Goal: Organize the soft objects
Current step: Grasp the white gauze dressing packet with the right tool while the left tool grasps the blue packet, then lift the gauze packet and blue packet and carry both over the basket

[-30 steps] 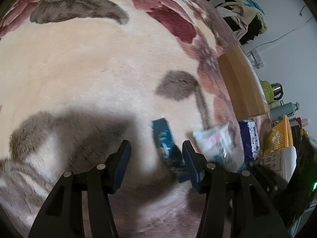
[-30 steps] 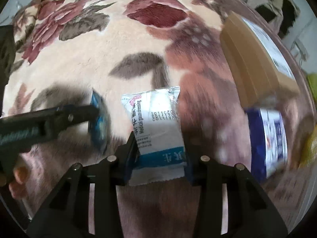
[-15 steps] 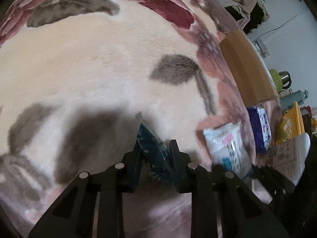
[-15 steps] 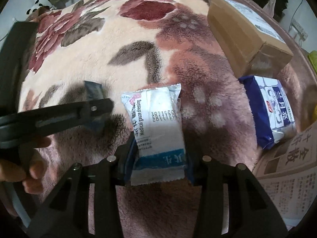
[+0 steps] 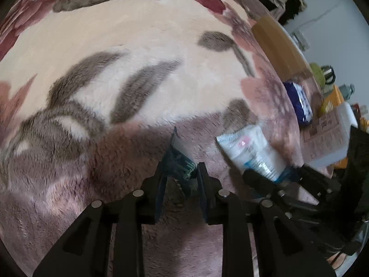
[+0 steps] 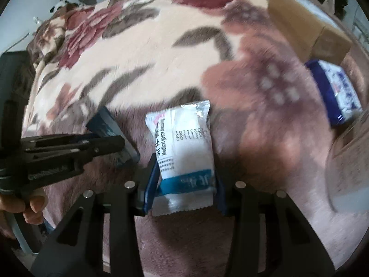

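Dim indoor light, soft and blurred

A broad shadow darkens the near blanket point(image 5: 138, 46) in both views; its far part is brighter. Motion blur smears the cardboard box point(image 6: 306, 27) and blue packet point(image 6: 334, 90); fisheye bending and black corners frame everything.

We see the gauze packet point(image 6: 184, 143) on the blanket point(image 6: 161, 57), the dark sachet point(image 6: 113, 133) to its left, the cardboard box point(image 6: 306, 27) far right.

The blanket point(image 6: 143, 53) is plush, matt fleece; the gauze packet point(image 6: 184, 143) glossy plastic film; the box point(image 6: 309, 30) matt brown cardboard.
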{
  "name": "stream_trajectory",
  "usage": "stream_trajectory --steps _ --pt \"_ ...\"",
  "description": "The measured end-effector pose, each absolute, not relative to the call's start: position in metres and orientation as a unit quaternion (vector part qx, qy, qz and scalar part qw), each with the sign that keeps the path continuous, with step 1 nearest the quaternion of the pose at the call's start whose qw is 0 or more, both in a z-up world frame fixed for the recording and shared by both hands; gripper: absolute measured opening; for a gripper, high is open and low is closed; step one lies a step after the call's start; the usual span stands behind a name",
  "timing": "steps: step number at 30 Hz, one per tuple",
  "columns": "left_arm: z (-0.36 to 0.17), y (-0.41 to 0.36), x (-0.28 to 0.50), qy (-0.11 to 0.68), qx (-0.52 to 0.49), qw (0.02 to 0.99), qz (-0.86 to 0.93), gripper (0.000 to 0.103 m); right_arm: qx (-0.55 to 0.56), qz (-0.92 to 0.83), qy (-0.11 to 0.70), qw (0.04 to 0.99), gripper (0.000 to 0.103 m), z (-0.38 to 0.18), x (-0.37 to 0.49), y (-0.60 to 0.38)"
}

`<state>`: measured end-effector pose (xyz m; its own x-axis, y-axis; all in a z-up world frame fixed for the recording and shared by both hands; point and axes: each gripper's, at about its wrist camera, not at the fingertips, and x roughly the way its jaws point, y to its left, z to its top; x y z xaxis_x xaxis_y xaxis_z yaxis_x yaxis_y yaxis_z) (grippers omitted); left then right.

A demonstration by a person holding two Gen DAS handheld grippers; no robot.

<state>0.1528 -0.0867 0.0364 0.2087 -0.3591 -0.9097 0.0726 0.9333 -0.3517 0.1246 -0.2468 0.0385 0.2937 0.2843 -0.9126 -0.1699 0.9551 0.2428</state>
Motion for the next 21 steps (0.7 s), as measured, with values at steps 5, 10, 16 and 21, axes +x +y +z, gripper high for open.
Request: stream_trajectory --steps 5,10,16,21 --pt "0.027 -0.084 0.157 0.612 -0.142 0.767 -0.131 0.031 0.062 0.123 0.585 0.799 0.057 0.03 0.135 -0.244" --pt "0.015 -0.09 0.158 0.604 -0.159 0.773 -0.112 0.032 0.056 0.118 0.588 0.798 0.057 0.025 0.138 -0.239" --pt "0.019 -0.092 0.154 0.604 -0.145 0.777 -0.107 0.027 0.039 0.117 0.581 0.805 0.046 0.025 0.135 -0.235" --pt "0.041 -0.089 0.144 0.596 -0.129 0.784 -0.11 0.023 0.041 0.123 0.568 0.813 0.045 0.039 0.126 -0.24"
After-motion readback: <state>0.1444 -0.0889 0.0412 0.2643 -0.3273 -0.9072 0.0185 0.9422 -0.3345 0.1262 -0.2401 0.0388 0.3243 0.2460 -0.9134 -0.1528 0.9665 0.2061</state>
